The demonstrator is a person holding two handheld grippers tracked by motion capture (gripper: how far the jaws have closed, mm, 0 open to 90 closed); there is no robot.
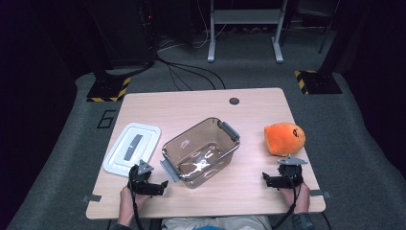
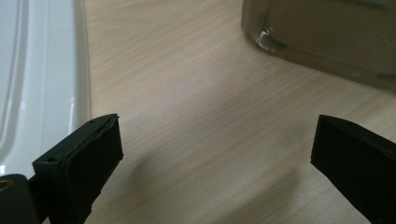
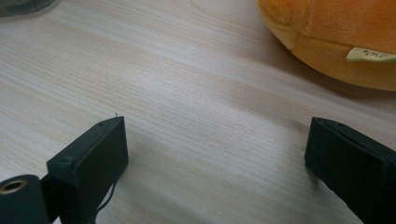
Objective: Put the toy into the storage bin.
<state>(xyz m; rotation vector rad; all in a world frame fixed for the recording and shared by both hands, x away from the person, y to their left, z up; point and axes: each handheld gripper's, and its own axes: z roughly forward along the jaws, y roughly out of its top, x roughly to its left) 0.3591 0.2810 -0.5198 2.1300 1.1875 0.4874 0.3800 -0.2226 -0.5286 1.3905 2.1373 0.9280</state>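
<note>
A clear brownish plastic bin [image 1: 201,151] with grey handles stands empty in the middle of the wooden table [image 1: 201,105]. Its white lid [image 1: 132,147] lies flat to the left. An orange plush toy [image 1: 285,138] rests at the right. My left gripper [image 1: 149,184] sits low near the front edge, open and empty, between the white lid [image 2: 42,74] and the bin's corner [image 2: 322,42]. My right gripper [image 1: 280,178] is open too, just in front of the plush toy [image 3: 336,37], with bare wood between its jaws.
A round grommet hole [image 1: 234,101] marks the table's far edge. Beyond the table are grey carpet, cables, a white desk frame [image 1: 244,28] and yellow-black striped stand bases [image 1: 109,90]. A digit 6 [image 1: 106,118] is taped on the floor at left.
</note>
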